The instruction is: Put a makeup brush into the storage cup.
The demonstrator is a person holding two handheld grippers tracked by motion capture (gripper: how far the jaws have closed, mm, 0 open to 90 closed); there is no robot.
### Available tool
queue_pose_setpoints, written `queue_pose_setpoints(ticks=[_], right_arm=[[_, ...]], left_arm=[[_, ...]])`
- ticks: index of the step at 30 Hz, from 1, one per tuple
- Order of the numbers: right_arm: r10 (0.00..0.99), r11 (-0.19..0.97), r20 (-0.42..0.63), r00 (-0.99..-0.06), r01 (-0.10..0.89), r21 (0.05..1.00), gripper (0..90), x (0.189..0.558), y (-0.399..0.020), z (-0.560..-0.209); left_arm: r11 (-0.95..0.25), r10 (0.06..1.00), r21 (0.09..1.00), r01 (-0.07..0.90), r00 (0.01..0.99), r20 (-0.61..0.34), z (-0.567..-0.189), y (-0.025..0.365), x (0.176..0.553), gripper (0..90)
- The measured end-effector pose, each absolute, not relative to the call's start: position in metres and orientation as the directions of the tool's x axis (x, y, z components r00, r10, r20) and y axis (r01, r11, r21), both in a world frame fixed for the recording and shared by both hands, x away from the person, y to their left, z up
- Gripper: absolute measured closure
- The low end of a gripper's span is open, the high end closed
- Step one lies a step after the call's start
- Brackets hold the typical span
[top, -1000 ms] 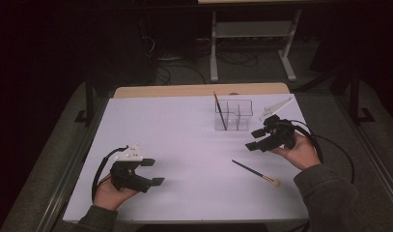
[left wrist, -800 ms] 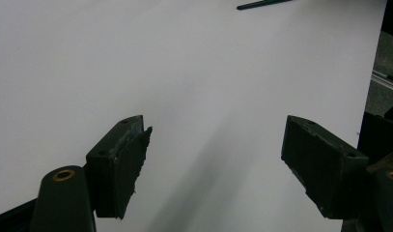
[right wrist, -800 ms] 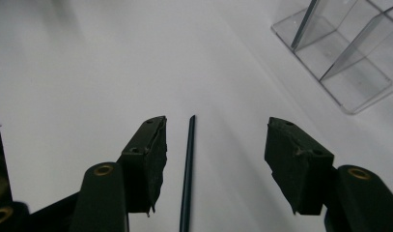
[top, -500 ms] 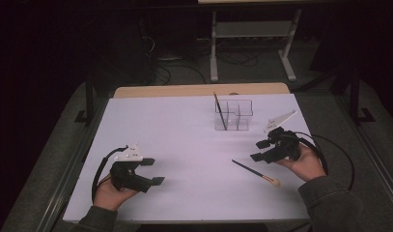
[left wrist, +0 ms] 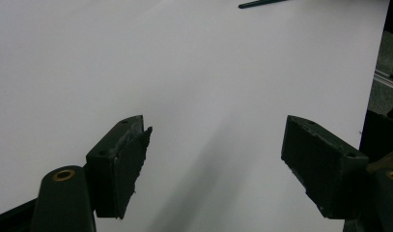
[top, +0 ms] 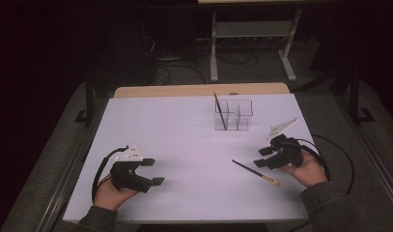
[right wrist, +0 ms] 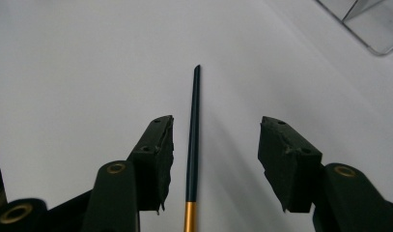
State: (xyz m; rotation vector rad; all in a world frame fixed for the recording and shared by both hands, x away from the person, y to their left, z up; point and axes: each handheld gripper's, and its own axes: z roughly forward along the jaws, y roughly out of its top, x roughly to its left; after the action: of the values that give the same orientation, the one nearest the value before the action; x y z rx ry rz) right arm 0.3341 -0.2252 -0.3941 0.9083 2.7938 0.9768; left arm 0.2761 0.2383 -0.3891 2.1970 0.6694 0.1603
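right hand-held gripper [top: 262, 157] low over the white worktop [top: 184, 140], jaws apart and just now narrowing, astride a slim dark brush [top: 256, 172] lying flat on the sheet. in the right gripper view, brush handle [right wrist: 193, 140] between the two black pads, close beside the left pad [right wrist: 158, 159], well off the right pad [right wrist: 283, 159], neither pad pressing on it; gold ferrule at the near end, under the gripper's body, dark tip pointing straight ahead of the jaws. not grasped, lying free. in the high view, pale bristle end of the brush toward the near edge of the worktop, just below the right hand [top: 307, 166]. beyond the right hand-held gripper and a little to its left, a clear divided holder [top: 234, 116] standing upright, with a second dark brush [top: 219, 111] leaning in its left compartment; a corner of the holder [right wrist: 372, 24] at the upper right of the right gripper view. left hand-held gripper [top: 153, 171] well apart across the worktop, resting low in the left hand [top: 112, 191], released, pads wide with bare white sheet [left wrist: 208, 96] between them. far ahead of its jaws, a sliver of the lying brush [left wrist: 261, 3] at the top edge of the left gripper view.
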Motion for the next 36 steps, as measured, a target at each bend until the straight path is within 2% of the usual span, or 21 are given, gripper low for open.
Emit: queue_pose_setpoints(ticks=[36], right_arm=[[0.523, 0.691, 0.148, -0.839, 0.52, 0.502, 59.1, 0.319, -0.225, -0.421]], left_arm=[[-0.533, 0.512, 0.742, 0.406, 0.853, -0.098, -0.388, 0.239, 0.277, 23.3]])
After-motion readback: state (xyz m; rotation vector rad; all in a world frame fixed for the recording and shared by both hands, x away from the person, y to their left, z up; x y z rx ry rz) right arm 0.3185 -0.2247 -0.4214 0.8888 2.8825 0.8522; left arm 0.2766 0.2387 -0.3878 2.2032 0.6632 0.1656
